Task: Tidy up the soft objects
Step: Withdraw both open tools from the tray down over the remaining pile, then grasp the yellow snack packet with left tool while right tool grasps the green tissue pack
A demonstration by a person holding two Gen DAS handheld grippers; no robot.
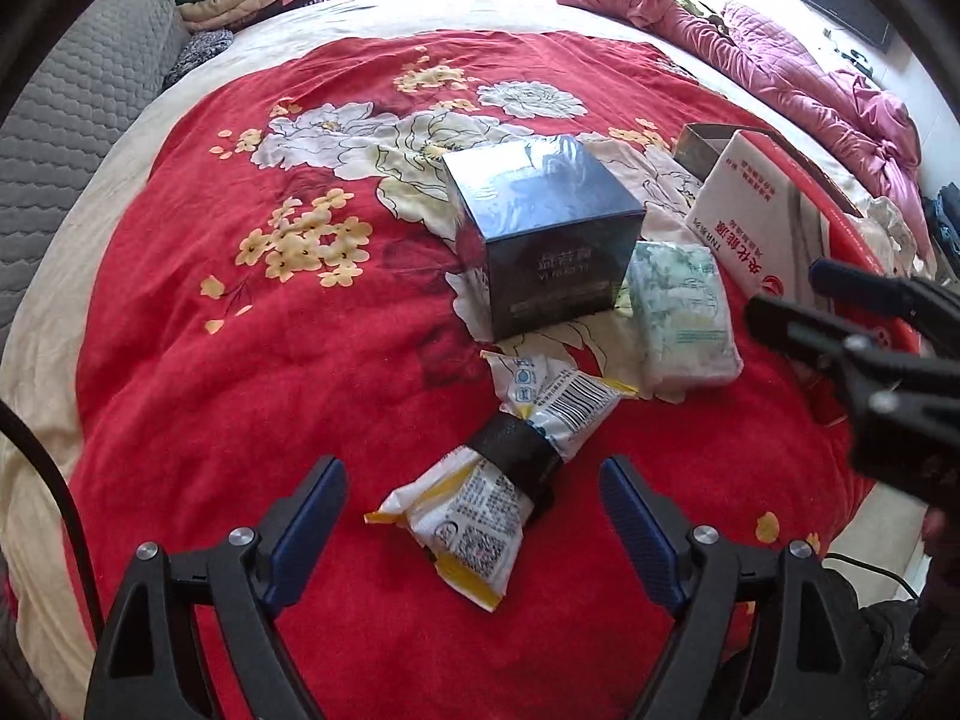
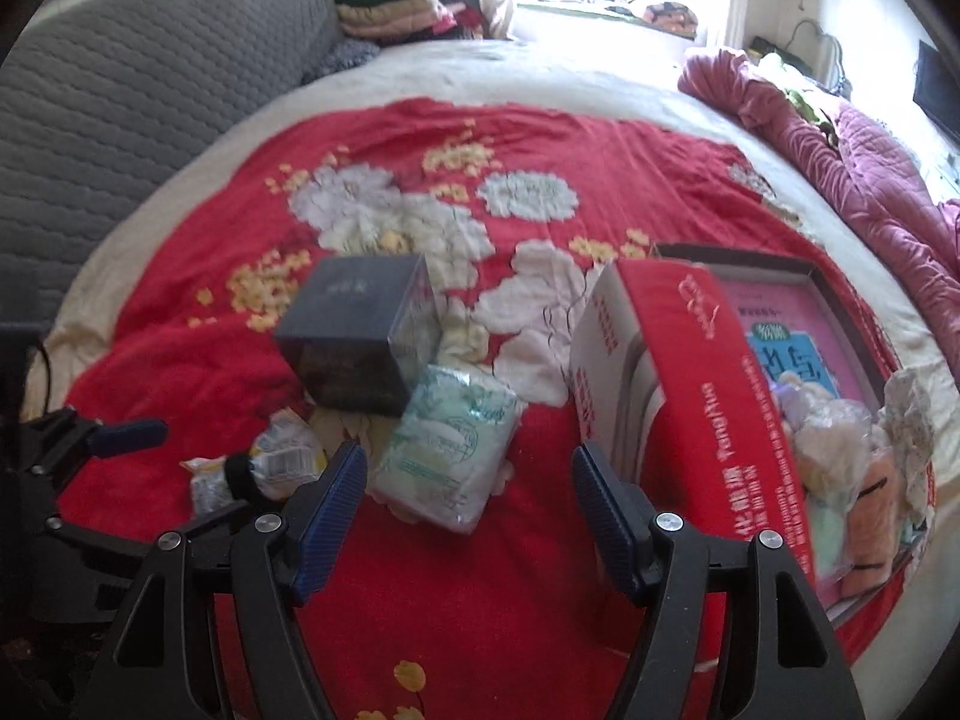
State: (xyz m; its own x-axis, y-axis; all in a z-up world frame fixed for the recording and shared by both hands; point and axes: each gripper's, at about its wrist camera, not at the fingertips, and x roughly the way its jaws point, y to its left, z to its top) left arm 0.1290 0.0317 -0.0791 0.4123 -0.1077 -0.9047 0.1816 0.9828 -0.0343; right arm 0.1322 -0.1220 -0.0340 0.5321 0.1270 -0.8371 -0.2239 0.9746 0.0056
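A white and yellow snack packet with a black band lies on the red floral blanket, just ahead of my open, empty left gripper. A green-white tissue pack lies beside a dark blue box. In the right wrist view my right gripper is open and empty, with the tissue pack just ahead between its fingers. The snack packet lies to its left. A red cardboard box at the right holds several soft items.
The red box stands at the right of the blanket. A pink quilt is bunched at the far right. A grey headboard and folded clothes are at the back left. The dark box sits mid-bed.
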